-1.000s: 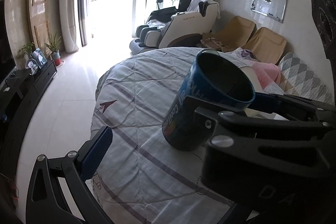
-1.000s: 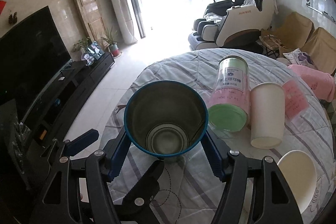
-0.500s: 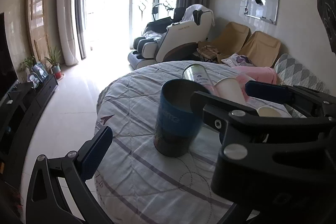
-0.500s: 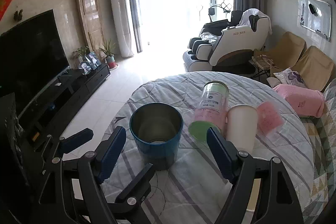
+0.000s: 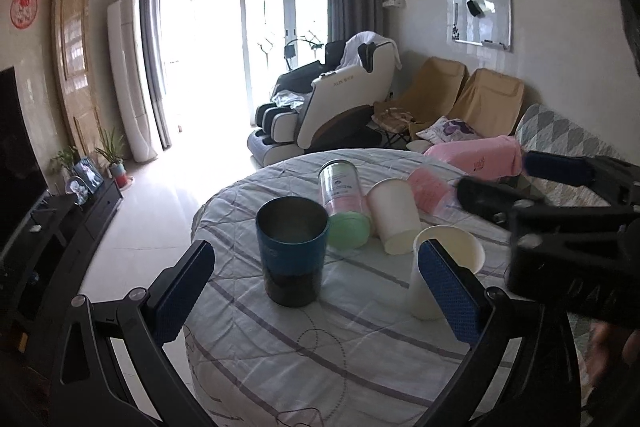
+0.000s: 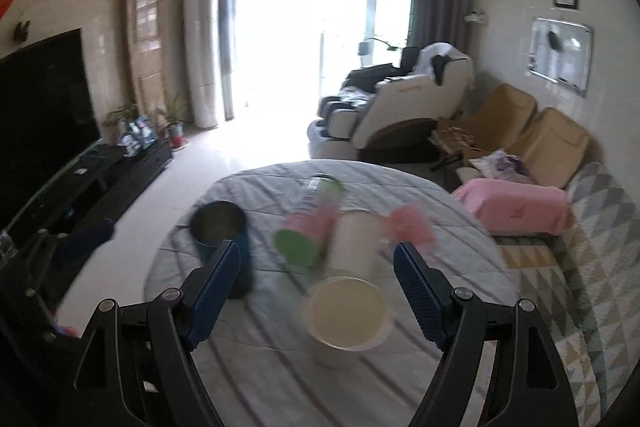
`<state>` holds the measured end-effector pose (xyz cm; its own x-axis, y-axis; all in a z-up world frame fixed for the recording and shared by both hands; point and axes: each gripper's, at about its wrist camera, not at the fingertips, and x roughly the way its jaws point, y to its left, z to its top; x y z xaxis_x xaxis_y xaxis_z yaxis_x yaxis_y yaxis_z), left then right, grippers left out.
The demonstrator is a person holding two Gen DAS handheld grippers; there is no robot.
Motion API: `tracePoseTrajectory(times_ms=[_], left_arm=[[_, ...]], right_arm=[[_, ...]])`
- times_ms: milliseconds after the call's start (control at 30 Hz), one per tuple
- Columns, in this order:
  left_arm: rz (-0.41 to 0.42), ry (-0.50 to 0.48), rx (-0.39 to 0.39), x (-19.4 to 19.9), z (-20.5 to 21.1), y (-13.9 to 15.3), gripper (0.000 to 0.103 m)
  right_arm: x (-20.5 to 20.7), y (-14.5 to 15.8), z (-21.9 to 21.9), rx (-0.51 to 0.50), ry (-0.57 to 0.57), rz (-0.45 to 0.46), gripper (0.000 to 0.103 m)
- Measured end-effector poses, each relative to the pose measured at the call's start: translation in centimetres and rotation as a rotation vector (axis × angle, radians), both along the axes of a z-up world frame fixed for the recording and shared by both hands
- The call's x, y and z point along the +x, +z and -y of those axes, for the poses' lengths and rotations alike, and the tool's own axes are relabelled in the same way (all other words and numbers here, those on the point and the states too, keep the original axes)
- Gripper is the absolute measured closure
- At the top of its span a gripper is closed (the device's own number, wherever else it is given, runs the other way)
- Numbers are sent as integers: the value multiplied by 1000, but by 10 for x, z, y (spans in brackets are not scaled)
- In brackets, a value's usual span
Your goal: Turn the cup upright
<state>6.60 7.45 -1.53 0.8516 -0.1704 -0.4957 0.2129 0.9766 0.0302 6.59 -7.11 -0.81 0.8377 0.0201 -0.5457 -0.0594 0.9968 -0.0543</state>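
Pale lettering is seen on the blue cup (image 5: pixel 291 254) but cannot be read. Printing on the canister label (image 5: pixel 341 184) and massage chair (image 5: pixel 344 95) is too small. No legible text is recorded.

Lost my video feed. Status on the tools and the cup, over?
Both tools open, holding nothing: left tool, right tool. Blue cup upright on the table, untouched. Paper cup upright beside it; green-lidded can lying behind.
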Motion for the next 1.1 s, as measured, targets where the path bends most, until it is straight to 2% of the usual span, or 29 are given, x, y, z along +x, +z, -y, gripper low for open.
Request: tracePoseTrajectory(times_ms=[133, 267, 467, 600, 833, 1100], left_arm=[[8, 13, 27, -10, 19, 7, 0], [12, 22, 64, -19, 36, 12, 0], [26, 52, 85, -33, 53, 20, 0], [15, 73, 101, -38, 64, 21, 0], [7, 67, 90, -47, 79, 19, 0], [95, 102, 20, -57, 78, 25, 0]], right_arm=[[-13, 0, 29, -36, -64, -5, 22], [-19, -2, 48, -32, -78, -35, 22], [-37, 0, 72, -14, -99, -21, 22], [-43, -2, 81, -13, -99, -42, 22], [-52, -7, 87, -12, -83, -57, 22], [-61, -6, 96, 22, -82, 15, 22]])
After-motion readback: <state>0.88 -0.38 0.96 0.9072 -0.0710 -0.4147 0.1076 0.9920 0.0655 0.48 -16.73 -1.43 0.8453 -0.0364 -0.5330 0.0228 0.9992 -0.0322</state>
